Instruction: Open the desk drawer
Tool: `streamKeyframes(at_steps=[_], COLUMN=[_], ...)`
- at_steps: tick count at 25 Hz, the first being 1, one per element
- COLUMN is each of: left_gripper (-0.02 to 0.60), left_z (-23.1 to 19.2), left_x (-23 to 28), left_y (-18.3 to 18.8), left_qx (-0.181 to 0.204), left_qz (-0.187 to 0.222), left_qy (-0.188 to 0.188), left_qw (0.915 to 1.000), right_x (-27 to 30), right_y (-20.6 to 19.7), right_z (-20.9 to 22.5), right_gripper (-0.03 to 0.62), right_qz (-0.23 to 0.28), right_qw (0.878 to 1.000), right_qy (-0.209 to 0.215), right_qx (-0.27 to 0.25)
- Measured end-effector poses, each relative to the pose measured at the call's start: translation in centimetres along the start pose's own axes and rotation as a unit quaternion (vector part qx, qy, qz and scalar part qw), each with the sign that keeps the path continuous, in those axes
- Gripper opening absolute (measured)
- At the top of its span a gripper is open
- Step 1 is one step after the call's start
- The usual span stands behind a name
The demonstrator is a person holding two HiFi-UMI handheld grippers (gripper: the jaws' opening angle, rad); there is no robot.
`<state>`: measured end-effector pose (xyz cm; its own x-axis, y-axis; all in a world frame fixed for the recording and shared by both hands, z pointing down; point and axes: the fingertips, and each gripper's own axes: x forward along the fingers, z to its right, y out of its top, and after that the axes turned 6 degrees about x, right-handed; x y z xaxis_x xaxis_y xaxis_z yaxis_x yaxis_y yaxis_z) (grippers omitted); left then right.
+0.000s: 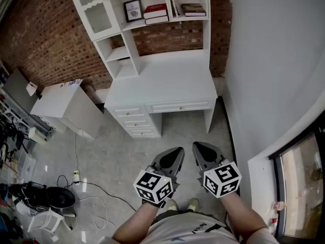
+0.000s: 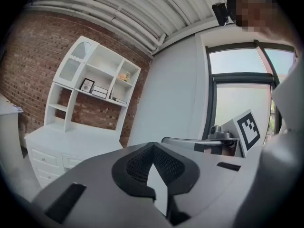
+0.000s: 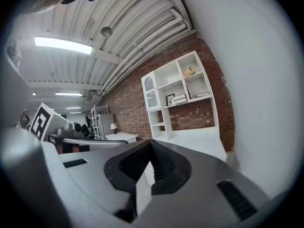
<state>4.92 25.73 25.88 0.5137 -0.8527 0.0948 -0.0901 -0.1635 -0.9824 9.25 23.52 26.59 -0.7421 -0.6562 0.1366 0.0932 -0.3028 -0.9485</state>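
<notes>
A white desk (image 1: 167, 80) with a hutch stands against the brick wall ahead of me. Its wide drawer (image 1: 179, 106), closed, has a small knob; beside it on the left is a stack of three small closed drawers (image 1: 136, 122). Both grippers hover low near my body, well short of the desk and pointing at it. The left gripper (image 1: 179, 149) is shut and empty, its pads meeting (image 2: 152, 147). The right gripper (image 1: 195, 145) is shut with nothing in it too (image 3: 151, 142). The desk (image 2: 71, 139) shows at the left gripper view's lower left, and farther off, right of centre, as the desk (image 3: 199, 139) in the right gripper view.
A small white cabinet (image 1: 63, 105) stands left of the desk. A black fan (image 1: 51, 197), cables and a white stool (image 1: 45, 220) lie on the floor at lower left. A white wall (image 1: 274, 60) and a window (image 1: 304, 187) close off the right side. Books (image 1: 155, 13) sit on the hutch shelf.
</notes>
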Motion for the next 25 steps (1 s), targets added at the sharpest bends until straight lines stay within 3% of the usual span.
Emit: streamKeyframes(at_steps=[8, 16, 25], left_gripper=[0.011, 0.011, 0.011], left_z=[-0.1, -0.4, -3.0], left_x=[0.9, 2.3, 5.2], left_y=[0.2, 1.7, -0.2], left_qx=[0.001, 0.000, -0.011], left_qz=[-0.001, 0.008, -0.007], left_qy=[0.001, 0.011, 0.016], left_qw=[1.0000, 0.9999, 0.9998], right_x=[0.0, -1.4, 0.7], right_y=[0.4, 2.6, 1.3], right_z=[0.7, 3.6, 7.3], right_gripper=[0.017, 0.018, 0.018], right_qz=[0.001, 0.029, 0.027], right_qw=[1.000, 0.999, 0.997], right_qy=[0.002, 0.001, -0.018], right_qx=[0.004, 0.042, 0.066])
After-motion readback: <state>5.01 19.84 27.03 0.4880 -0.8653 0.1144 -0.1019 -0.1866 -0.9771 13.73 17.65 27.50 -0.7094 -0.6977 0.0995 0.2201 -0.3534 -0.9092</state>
